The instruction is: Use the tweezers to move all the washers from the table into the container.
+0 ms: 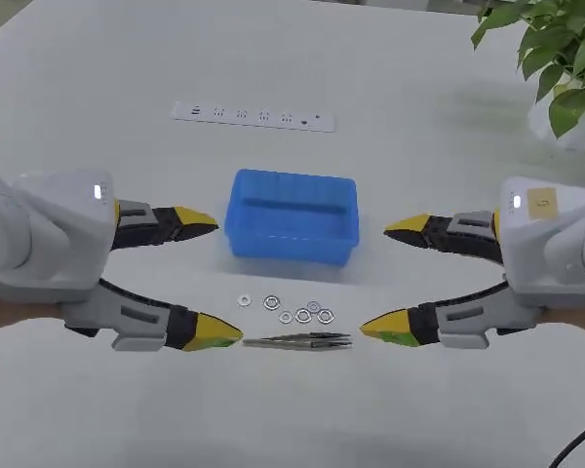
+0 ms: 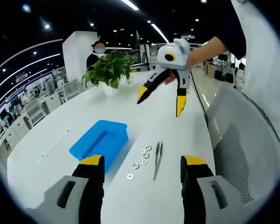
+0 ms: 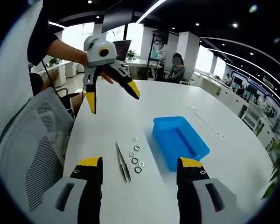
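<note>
Tweezers [image 1: 297, 340] lie on desk [image 1: 127, 409], long axis running between my left claw [image 1: 226, 279] and right claw [image 1: 374, 280], both wide open, empty, about equally near.

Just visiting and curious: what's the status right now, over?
Open and empty: left claw, right claw. On table: tweezers, washers; blue bin empty. Nothing blocking.

White table [image 1: 97, 78], potted plant [image 1: 556, 58], ceiling lights [image 2: 130, 4]
</note>
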Demonstrator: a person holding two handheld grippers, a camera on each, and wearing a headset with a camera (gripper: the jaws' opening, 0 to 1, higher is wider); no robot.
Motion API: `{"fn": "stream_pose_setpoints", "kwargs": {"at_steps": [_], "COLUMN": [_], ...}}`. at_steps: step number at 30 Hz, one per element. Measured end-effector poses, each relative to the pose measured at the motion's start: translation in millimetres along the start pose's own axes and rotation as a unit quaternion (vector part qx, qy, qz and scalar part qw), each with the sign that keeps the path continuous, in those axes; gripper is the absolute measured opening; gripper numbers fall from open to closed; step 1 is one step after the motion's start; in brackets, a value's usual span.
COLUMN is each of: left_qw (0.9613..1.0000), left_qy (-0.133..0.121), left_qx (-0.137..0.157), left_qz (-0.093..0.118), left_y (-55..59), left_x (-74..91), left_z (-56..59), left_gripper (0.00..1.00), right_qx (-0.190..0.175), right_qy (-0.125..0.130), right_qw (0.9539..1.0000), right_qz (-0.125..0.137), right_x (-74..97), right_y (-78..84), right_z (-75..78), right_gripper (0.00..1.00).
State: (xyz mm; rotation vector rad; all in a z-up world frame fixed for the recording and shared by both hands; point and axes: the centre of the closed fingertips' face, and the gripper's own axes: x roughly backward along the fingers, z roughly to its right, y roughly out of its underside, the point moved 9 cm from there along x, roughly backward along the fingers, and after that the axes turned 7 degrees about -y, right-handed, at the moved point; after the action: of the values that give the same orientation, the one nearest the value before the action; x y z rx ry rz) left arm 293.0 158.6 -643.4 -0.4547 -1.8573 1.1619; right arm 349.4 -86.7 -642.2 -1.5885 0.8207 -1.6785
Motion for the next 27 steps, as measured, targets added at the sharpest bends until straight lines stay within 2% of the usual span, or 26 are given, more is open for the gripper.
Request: {"fn": "stream_pose_setpoints", "kwargs": {"at_steps": [2, 5, 7, 11, 13, 17, 19, 22, 27], "left_qw": [1.0, 0.9999, 0.9995, 0.9978, 0.9964, 0.995, 0.9942, 0.9935, 0.993], "left_qy": [0.005, 0.008, 0.015, 0.035, 0.045, 0.055, 0.064, 0.069, 0.072], "left_qx": [-0.001, 0.008, 0.014, 0.008, -0.001, -0.002, -0.002, -0.001, 0.009], "left_qz": [-0.007, -0.012, -0.023, -0.056, -0.072, -0.083, -0.087, -0.09, -0.092], "left_y": [3.6, 7.3, 10.4, 19.9, 25.9, 33.6, 38.3, 42.2, 46.8], "left_x": [-2.9, -8.5, -13.7, -27.3, -33.4, -42.6, -48.0, -54.3, -63.2], "left_z": [-0.1, -0.5, 0.7, 6.4, 9.7, 14.9, 18.5, 21.2, 22.1], "left_gripper": [0.69, 0.63, 0.58, 0.52, 0.49, 0.44, 0.41, 0.37, 0.34], "right_qx": [0.005, 0.002, 0.001, 0.012, 0.013, 0.004, 0.005, 0.008, -0.003], "right_qy": [-0.008, -0.025, -0.033, -0.049, -0.061, -0.085, -0.098, -0.108, -0.119], "right_qw": [0.9999, 0.9993, 0.9989, 0.9967, 0.9956, 0.9933, 0.991, 0.9886, 0.9871], "right_qz": [-0.011, -0.027, -0.034, -0.064, -0.07, -0.078, -0.091, -0.104, -0.107], "right_x": [-3.4, -10.3, -16.6, -31.5, -39.7, -53.7, -60.6, -69.2, -80.8], "right_y": [1.6, 5.3, 8.1, 16.5, 19.0, 24.8, 29.5, 35.0, 38.3], "right_z": [-0.5, -1.8, -2.3, -1.9, -3.2, -6.7, -9.1, -10.9, -10.2], "right_gripper": [0.6, 0.53, 0.49, 0.38, 0.34, 0.28, 0.26, 0.25, 0.23]}}
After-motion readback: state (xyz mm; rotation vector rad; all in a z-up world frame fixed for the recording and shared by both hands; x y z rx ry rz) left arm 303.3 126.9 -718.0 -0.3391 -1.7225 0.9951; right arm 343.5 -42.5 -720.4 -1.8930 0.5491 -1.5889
